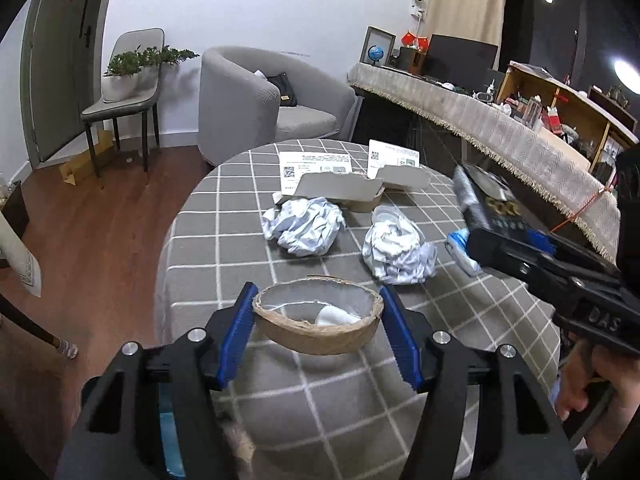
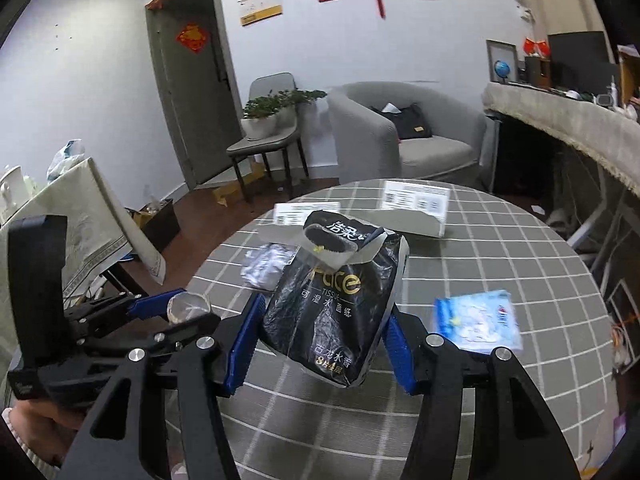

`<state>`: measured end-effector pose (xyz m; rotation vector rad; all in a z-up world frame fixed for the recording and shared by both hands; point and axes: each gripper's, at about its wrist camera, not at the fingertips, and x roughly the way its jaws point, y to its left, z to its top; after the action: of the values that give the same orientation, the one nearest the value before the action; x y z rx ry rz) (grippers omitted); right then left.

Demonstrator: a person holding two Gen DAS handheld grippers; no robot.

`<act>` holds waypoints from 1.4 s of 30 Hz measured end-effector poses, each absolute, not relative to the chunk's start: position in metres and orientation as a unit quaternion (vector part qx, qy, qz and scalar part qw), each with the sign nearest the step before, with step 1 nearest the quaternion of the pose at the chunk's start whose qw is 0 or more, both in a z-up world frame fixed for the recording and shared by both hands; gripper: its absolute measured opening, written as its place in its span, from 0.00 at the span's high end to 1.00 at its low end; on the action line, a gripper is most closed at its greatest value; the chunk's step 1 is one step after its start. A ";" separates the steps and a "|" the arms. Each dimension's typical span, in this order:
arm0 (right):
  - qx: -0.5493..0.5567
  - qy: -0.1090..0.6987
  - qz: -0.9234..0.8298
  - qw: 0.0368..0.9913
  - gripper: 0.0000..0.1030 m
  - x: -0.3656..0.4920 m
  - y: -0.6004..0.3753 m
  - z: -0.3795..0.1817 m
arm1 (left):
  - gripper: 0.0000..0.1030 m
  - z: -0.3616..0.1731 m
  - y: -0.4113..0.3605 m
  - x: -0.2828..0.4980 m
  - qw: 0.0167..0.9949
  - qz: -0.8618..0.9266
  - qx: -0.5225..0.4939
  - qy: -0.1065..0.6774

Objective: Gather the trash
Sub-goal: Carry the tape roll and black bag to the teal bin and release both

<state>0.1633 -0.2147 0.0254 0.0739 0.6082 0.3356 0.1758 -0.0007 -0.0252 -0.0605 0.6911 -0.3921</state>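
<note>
Holding two things at once, you have little room for error above the round table [image 1: 200, 216]. Its grey checked cloth carries most of the trash, and anything that slips falls back on it or rolls over the near edge to the floor.

The black tissue pack [image 2: 336, 308] is the bigger risk. Your right gripper [image 2: 320, 340] is closed on its lower part, and the pack stands tilted with its torn top loose. It is soft, so I judge it can slide out of the pads if you swing it fast.

The brown paper bowl [image 1: 320, 320] sits between the blue pads of your left gripper [image 1: 318, 332]. The pads touch its rim on both sides and the rim looks a bit squeezed, so I read the jaws as closed on it. The wall is thin; more pressure can crush it, and a tilt can spill the white scrap inside.

Two crumpled paper balls [image 1: 304, 224] lie on the cloth beyond the bowl, with open cardboard boxes [image 1: 340, 190] behind them. A small blue packet [image 2: 478, 320] lies flat just right of the tissue pack.

The two grippers are near each other and can collide. No bin is visible in either view.
</note>
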 end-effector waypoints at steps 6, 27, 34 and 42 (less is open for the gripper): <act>0.024 0.293 0.198 0.935 0.44 0.166 -0.182 0.029 | 0.37 -0.013 0.032 0.159 0.936 -0.153 -0.026 0.317; -0.001 0.340 0.325 0.883 0.44 0.166 -0.027 0.000 | 0.37 -0.112 0.190 0.148 0.894 -0.002 -0.033 0.447; -0.021 0.361 0.340 0.868 0.44 0.164 0.007 -0.015 | 0.37 -0.161 0.213 0.139 0.862 0.009 -0.015 0.507; -0.027 0.402 0.346 0.847 0.44 0.173 0.035 -0.041 | 0.35 -0.197 0.227 0.130 0.830 -0.001 -0.032 0.557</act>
<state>0.1726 0.0346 -0.0407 -0.0569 0.8466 0.7301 0.1301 0.2274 -0.1972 -0.0673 1.1827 -0.0022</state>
